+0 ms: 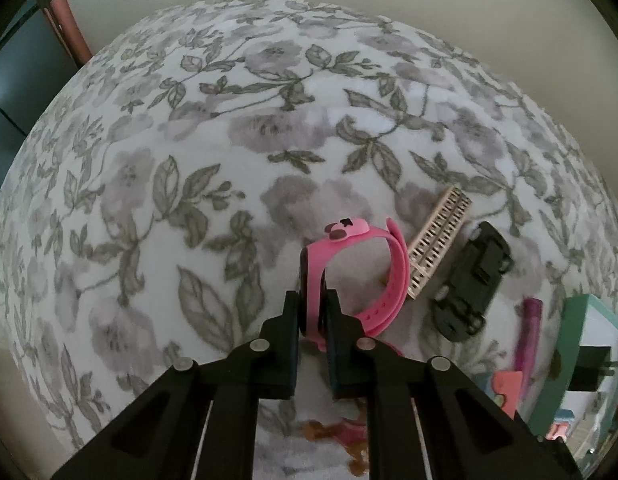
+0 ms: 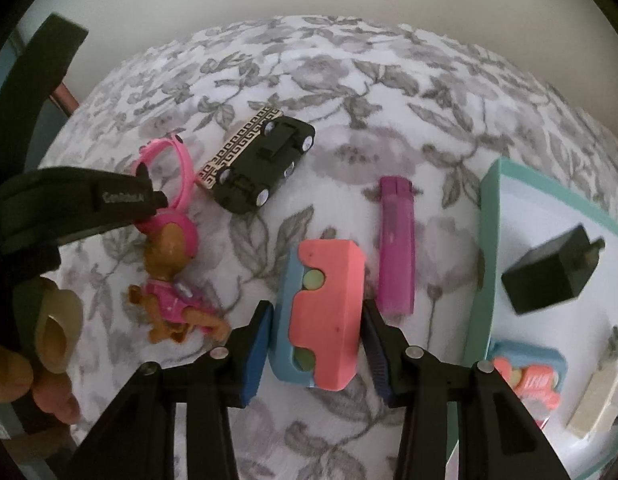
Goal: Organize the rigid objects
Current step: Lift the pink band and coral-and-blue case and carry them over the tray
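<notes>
My left gripper [image 1: 312, 312] is shut on a pink watch [image 1: 361, 276], its strap looping up and right over the floral cloth [image 1: 189, 160]. In the right wrist view the left gripper [image 2: 149, 196] reaches in from the left with the watch [image 2: 177, 168]. My right gripper [image 2: 315, 320] is open, its fingers on either side of a pink and blue toy block [image 2: 321, 312] lying on the cloth; whether they touch it I cannot tell.
A black toy car [image 2: 265, 164] lies against a patterned beige comb [image 2: 237, 148]. A purple lighter [image 2: 397, 240] and a dog figure [image 2: 173, 288] lie nearby. A teal-rimmed tray [image 2: 485, 240] at right holds a black charger [image 2: 549, 276], another pink-blue block [image 2: 529, 376] and a beige piece [image 2: 597, 396].
</notes>
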Demonstrator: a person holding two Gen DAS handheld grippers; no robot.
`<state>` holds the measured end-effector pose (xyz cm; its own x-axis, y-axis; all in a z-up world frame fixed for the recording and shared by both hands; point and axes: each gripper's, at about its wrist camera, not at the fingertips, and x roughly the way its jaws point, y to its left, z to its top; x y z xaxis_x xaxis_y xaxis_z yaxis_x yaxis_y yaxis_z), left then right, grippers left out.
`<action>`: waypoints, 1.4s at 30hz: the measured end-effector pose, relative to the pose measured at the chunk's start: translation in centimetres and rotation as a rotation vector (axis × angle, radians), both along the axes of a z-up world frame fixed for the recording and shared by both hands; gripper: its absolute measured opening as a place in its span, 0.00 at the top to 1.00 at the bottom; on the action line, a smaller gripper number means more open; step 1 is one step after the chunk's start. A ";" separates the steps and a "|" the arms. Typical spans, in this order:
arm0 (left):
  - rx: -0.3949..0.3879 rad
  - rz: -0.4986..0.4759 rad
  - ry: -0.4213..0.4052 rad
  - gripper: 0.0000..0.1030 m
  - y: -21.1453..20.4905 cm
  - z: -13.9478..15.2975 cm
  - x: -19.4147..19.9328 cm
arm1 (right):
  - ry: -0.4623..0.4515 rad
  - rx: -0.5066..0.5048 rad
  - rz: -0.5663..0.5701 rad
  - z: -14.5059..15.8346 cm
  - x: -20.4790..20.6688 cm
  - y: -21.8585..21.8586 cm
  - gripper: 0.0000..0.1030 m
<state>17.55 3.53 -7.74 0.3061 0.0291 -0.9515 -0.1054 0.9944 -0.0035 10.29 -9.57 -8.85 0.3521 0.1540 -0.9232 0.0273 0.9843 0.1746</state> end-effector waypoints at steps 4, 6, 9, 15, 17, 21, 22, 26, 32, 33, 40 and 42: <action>0.002 -0.005 -0.021 0.88 -0.5 1.1 -1.0 | -0.020 0.047 -0.017 1.1 -0.9 -0.7 0.55; -0.001 -0.003 -0.033 0.88 -0.6 1.7 -1.4 | -0.032 0.052 -0.025 1.8 -1.3 -1.0 0.55; -0.007 0.002 -0.057 0.88 -0.4 2.9 -2.0 | -0.049 0.063 -0.038 3.0 -1.7 -1.7 0.55; -0.017 -0.001 -0.161 0.88 0.0 6.9 -2.5 | -0.126 0.071 -0.063 6.7 -2.7 -3.2 0.55; -0.026 -0.002 -0.189 0.88 -0.1 8.0 -2.6 | -0.143 0.076 -0.075 7.7 -2.7 -3.7 0.55; -0.050 -0.013 -0.263 0.88 -0.3 11.0 -3.1 | -0.181 0.066 -0.099 9.8 -2.8 -4.7 0.55; -0.055 -0.018 -0.276 0.88 -0.5 11.5 -3.3 | -0.193 0.066 -0.105 10.3 -2.9 -5.1 0.55; -0.086 -0.047 -0.320 0.88 -1.7 13.6 -4.1 | -0.225 0.061 -0.143 12.0 -3.2 -6.8 0.55; -0.111 -0.106 -0.347 0.88 -4.2 14.8 -4.9 | -0.257 0.070 -0.209 13.9 -4.3 -9.9 0.55; -0.118 -0.123 -0.347 0.88 -4.8 14.9 -5.1 | -0.261 0.066 -0.220 14.1 -4.4 -10.4 0.55; -0.118 -0.233 -0.344 0.88 -9.3 15.0 -6.4 | -0.258 0.054 -0.295 14.5 -5.4 -14.6 0.55; -0.125 -0.283 -0.325 0.88 -11.2 14.6 -6.9 | -0.232 0.032 -0.312 13.7 -5.5 -15.7 0.55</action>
